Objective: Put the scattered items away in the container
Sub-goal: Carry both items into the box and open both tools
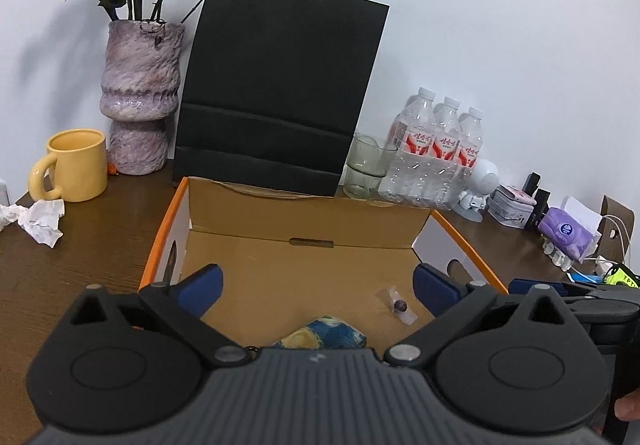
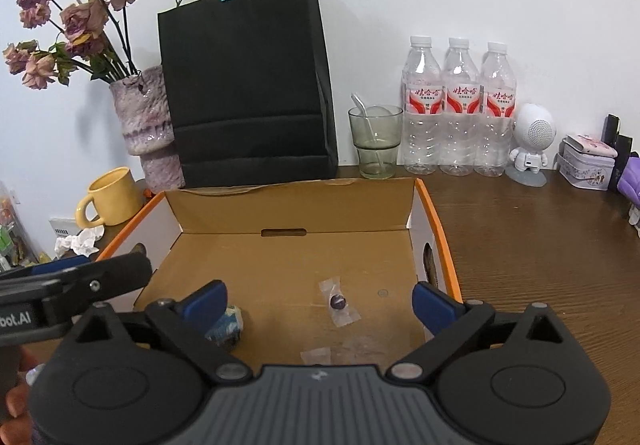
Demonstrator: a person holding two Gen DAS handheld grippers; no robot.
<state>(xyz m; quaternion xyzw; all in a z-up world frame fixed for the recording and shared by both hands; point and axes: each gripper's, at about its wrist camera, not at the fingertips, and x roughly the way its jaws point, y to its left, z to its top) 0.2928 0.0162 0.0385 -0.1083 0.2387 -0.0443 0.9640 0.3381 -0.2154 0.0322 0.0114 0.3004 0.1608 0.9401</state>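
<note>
Both grippers hover over the open brown cardboard box with orange rim [image 2: 434,213], the landmark here. Left gripper [image 1: 316,287]: jaws spread wide, holding nothing. Right gripper [image 2: 320,299]: same, wide and empty.

Inside the box: a small clear-wrapped dark round sweet [image 2: 338,301] mid-floor and a blue-and-yellow patterned pouch [image 1: 324,337] at the near edge.

Judgement: between placements. Crumpled white tissue [image 1: 38,221] lies left of the box, outside; the next move likely calls for the left gripper to reach there and close on it.

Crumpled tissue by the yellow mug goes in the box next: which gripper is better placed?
Probably left. The left gripper is open and empty, on the box side nearest the crumpled tissue.
</note>
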